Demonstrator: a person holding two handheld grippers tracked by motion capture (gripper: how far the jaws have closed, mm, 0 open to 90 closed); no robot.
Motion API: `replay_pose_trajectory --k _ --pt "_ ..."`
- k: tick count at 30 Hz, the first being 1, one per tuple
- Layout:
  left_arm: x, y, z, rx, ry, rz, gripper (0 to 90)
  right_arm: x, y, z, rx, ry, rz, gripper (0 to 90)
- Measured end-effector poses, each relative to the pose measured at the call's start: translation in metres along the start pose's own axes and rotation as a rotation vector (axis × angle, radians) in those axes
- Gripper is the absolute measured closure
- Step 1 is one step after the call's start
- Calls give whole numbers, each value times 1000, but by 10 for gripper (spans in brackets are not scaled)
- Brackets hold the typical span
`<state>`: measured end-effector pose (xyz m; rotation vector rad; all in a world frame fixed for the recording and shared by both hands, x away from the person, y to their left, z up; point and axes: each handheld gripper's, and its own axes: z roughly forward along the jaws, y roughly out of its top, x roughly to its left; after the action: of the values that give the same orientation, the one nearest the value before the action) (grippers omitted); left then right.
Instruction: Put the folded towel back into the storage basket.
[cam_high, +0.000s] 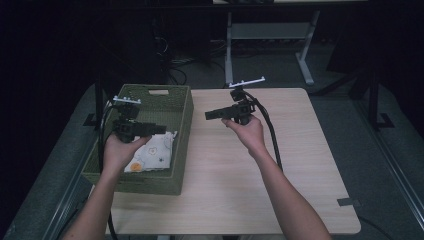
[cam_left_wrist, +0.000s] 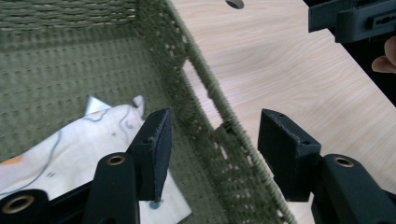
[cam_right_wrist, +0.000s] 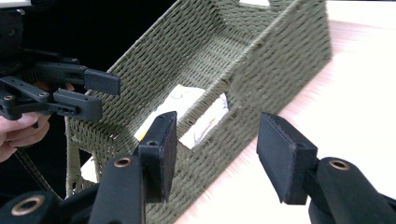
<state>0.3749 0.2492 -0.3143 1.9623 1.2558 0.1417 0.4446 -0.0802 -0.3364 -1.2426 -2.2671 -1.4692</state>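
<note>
A green woven basket stands on the left part of the light wooden table. Inside it lies a white cloth with orange and dark prints. My left gripper hovers over the basket, open and empty, pointing right. In the left gripper view its jaws straddle the basket's right wall from above, with the cloth to their left. My right gripper is held above the table just right of the basket, open and empty, pointing left at it. The cloth shows through the basket's handle cut-out.
Bare tabletop stretches right of the basket. A strip of grey tape sits at the table's right edge. Behind the table stands another desk's white frame on a dark floor. Black cables trail from both grippers.
</note>
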Motion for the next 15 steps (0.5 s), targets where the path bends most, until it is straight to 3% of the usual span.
replay_pose_trajectory --k 15 --pt "-33 10 30 26 -35 34 397 -25 -19 -45 -41 -42 44 422"
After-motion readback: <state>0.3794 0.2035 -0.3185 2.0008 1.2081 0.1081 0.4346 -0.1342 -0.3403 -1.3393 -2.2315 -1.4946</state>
